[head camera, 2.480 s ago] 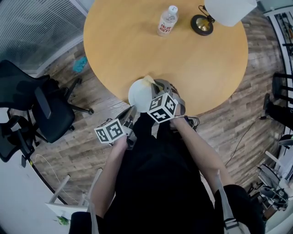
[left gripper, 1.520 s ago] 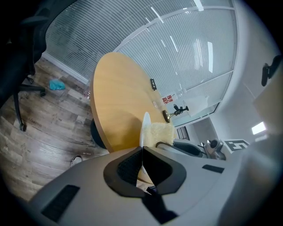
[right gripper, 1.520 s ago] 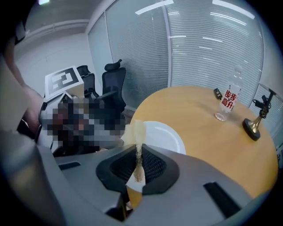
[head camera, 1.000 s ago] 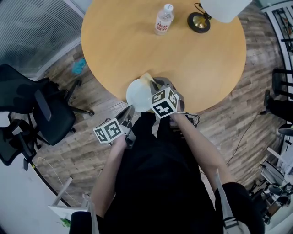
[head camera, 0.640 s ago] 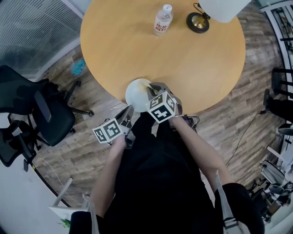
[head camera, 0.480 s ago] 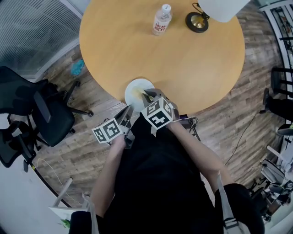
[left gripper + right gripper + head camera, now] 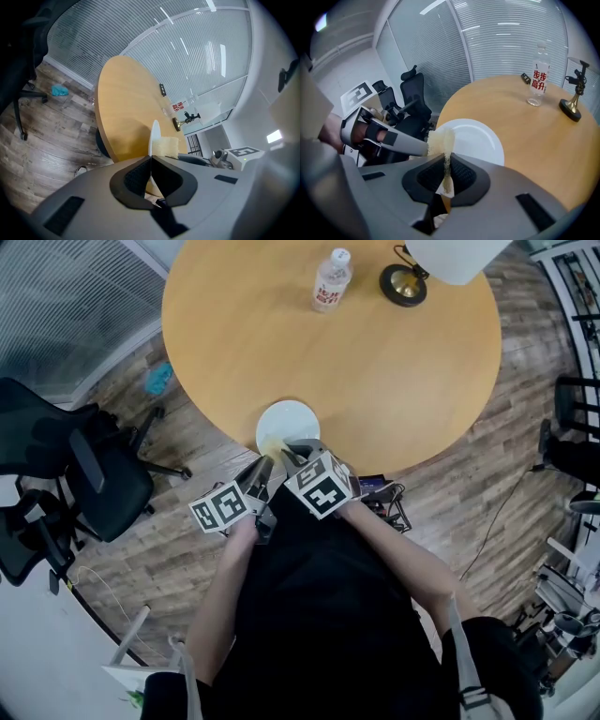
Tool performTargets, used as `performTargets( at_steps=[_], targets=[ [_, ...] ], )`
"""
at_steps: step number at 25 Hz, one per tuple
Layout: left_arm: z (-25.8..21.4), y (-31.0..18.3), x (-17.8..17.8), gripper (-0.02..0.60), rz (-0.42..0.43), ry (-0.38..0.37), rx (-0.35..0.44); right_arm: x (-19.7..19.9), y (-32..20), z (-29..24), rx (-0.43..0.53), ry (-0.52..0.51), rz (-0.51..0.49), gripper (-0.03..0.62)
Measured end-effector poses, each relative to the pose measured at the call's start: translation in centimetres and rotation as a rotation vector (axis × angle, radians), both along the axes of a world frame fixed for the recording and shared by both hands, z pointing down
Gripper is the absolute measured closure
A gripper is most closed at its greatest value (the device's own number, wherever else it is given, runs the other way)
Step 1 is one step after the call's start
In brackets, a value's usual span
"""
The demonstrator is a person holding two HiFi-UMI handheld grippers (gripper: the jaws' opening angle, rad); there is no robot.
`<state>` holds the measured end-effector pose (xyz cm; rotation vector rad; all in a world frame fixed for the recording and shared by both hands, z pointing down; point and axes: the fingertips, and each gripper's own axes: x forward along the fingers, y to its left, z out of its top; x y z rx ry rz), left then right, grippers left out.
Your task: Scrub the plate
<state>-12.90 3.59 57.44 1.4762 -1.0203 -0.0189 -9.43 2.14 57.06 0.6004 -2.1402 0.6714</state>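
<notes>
Swept from two o'clock to six on the round white plate (image 7: pixel 292 418), your pale yellow sponge (image 7: pixel 273 447) sits pinched in your right gripper (image 7: pixel 286 454); your left gripper (image 7: pixel 263 467) clamps the rim, at six o'clock on the round wooden table (image 7: pixel 394 381).

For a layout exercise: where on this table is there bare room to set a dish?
Free: middle and right of the table, between plate and bottle with lamp base. Crowded: near edge, where left tongs grip the plate and right tongs hold a sponge.
</notes>
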Motion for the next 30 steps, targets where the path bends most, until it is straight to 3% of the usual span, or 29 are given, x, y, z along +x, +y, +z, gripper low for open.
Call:
performTargets(
  at_steps=[6,11,20,26,30],
  targets=[
    [-0.3,-0.3,0.1,0.563,0.001,0.012,0.012,2.7,-3.7,1.7,0.051,0.075,0.028,0.565],
    [-0.5,-0.9,0.5,0.563,0.006,0.019,0.020,3.2,-4.8,1.6,0.027,0.036,0.037,0.564],
    [-0.3,-0.8,0.1,0.563,-0.012,0.020,0.013,4.0,-4.9,1.8,-0.224,-0.147,0.191,0.564],
    [-0.4,-0.8,-0.3,0.563,-0.031,0.025,0.009,0.9,-1.5,-0.5,-0.251,-0.197,0.006,0.565],
    [-0.1,-0.8,-0.5,0.563,-0.042,0.016,-0.004,-0.1,0.4,0.2,-0.223,-0.152,-0.004,0.565]
  ],
)
